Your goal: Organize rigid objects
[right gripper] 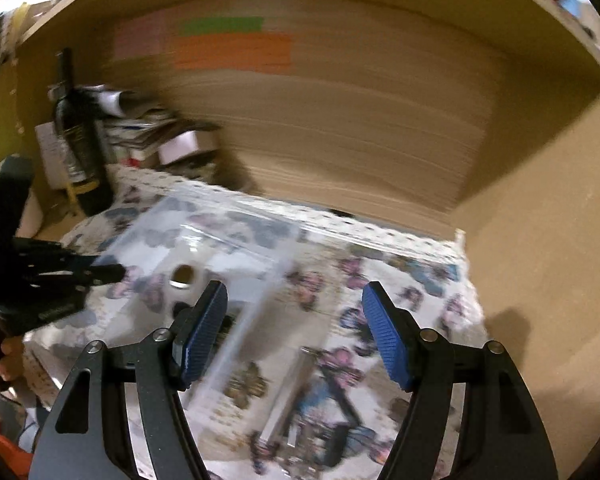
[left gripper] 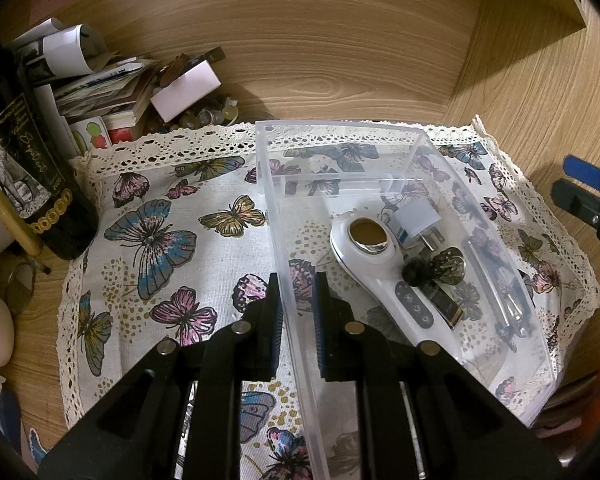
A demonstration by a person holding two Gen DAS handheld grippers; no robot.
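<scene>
A clear plastic box (left gripper: 340, 152) stands on the butterfly cloth (left gripper: 160, 240). My left gripper (left gripper: 298, 292) is shut on the box's left wall, one finger inside and one outside. In the box lie a white handheld device with a gold round head (left gripper: 374, 256), a white plug adapter (left gripper: 418, 220), a black pompom (left gripper: 416, 274), a dark clip (left gripper: 446, 304) and clear slim items (left gripper: 496, 280). In the blurred right wrist view my right gripper (right gripper: 294, 300) is open above the cloth (right gripper: 400, 280), right of the box (right gripper: 204, 232), with nothing between its fingers. Blurred dark and silver objects (right gripper: 320, 420) lie below it.
A dark wine bottle (left gripper: 32, 184) stands at the cloth's left edge, with a pile of papers and small clutter (left gripper: 100, 80) behind it. A wooden back wall (left gripper: 320, 48) and right side wall (left gripper: 540, 80) enclose the shelf. A person's fingers (right gripper: 8, 356) hold the left gripper.
</scene>
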